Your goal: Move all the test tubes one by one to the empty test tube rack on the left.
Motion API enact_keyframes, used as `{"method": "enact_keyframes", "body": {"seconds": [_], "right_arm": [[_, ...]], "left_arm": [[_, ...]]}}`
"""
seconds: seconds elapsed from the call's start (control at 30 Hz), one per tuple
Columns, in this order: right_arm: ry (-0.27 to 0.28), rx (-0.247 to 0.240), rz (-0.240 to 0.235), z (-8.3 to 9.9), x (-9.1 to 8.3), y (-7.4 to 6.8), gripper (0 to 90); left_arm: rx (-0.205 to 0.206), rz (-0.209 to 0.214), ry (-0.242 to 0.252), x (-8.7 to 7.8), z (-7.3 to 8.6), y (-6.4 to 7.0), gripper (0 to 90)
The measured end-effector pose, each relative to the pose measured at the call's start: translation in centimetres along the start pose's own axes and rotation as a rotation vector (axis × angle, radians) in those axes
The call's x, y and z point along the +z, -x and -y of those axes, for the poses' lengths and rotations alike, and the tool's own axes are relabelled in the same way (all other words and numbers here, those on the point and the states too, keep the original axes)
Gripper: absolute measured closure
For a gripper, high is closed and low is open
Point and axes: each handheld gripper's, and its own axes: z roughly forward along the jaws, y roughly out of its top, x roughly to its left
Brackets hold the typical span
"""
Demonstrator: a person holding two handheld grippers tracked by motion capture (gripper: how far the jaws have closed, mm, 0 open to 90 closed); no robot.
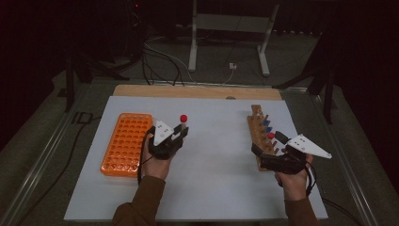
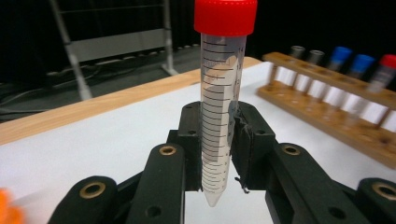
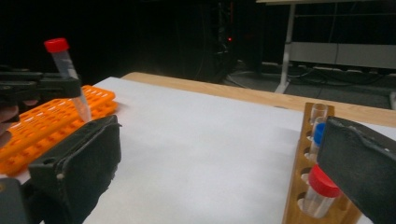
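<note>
From above, the left gripper (image 1: 181,133) carries a red-capped tube (image 1: 183,119) beside the orange rack (image 1: 126,143); its own view shows jaws clamping it upright, apparently for racking; the right gripper (image 3: 219,172) gapes wide by the wooden rack (image 3: 299,186).

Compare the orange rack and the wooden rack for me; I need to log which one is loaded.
The orange rack is a broad plastic grid with every well empty; the wooden rack is a narrow strip holding several capped tubes. The orange rack lies at the table's left beside the left tool, the wooden rack at the right by the right tool. Both rest on the white sheet.
</note>
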Motion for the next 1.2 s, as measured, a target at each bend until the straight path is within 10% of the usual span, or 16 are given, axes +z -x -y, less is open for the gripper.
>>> {"method": "enact_keyframes", "body": {"seconds": [0.5,0.97,1.2], "right_arm": [[0.012,0.017,0.012,-0.1,-0.3,0.3,0.1],[0.015,0.015,0.006,0.0,-0.3,0.3,0.1],[0.005,0.005,-0.003,0.1,-0.2,0.1,0.1]], "left_arm": [[-0.086,-0.195,-0.028,-3.2,1.7,-7.8,75.1],[-0.116,-0.255,-0.128,-3.4,4.2,-9.9,74.6],[-0.118,-0.236,-0.254,-2.9,4.7,-10.0,74.3]]}}
